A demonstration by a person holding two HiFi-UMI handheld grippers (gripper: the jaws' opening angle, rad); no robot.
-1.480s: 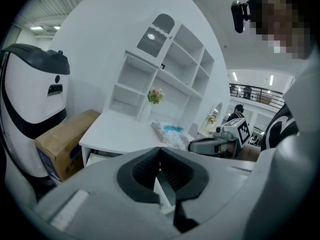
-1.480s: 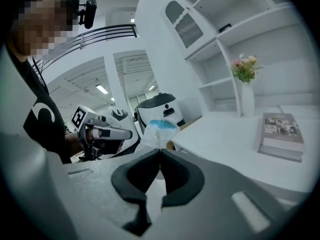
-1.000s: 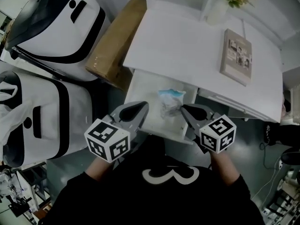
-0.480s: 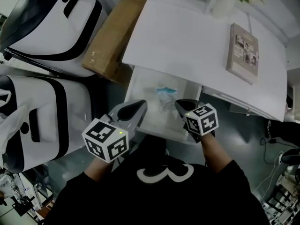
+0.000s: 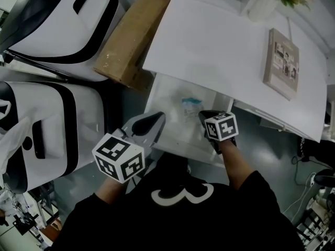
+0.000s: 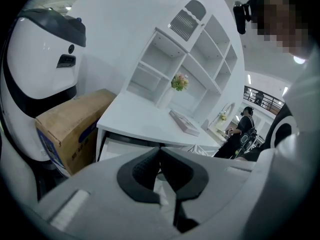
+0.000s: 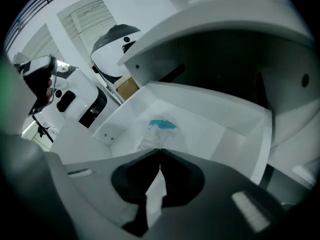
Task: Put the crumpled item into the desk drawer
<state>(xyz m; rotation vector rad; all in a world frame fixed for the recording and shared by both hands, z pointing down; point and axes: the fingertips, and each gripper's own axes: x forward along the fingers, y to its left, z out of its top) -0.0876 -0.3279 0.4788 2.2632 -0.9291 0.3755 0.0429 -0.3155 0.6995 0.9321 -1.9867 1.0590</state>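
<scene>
Machines (image 5: 49, 30), white shells with black bands, sit well to the left of the open drawer (image 5: 163, 95), and that drawer is our marker for everything here. Just left of it, a brown cardboard box (image 5: 133, 35) leans in beside the desk (image 5: 220, 46), its near end close to the drawer's back left corner. Now the left gripper (image 5: 160, 117): it hovers at the drawer's left front corner, above the rim, jaws pressed together with nothing between them, and its own view confirms the tips meet on empty air. Inside the drawer, towards the middle, there's the crumpled item (image 5: 189, 104), a clear, scrunched wrapper with a blue patch at its far end, well below the rim and within the white walls. Right beside it, the right gripper (image 5: 203, 115) dips down into the drawer from the front right, marker cube (image 5: 221, 126) on top; its jaws are closed tight, and in its own view the near edge of the wrapper runs straight into the meeting tips, so it's pinching that edge. The desk top overhangs the back of the drawer. Up on it, to the right of the drawer, lies a flat book (image 5: 283, 63), and beyond the drawer at the far right edge stands a white vase of flowers (image 5: 263, 5).
</scene>
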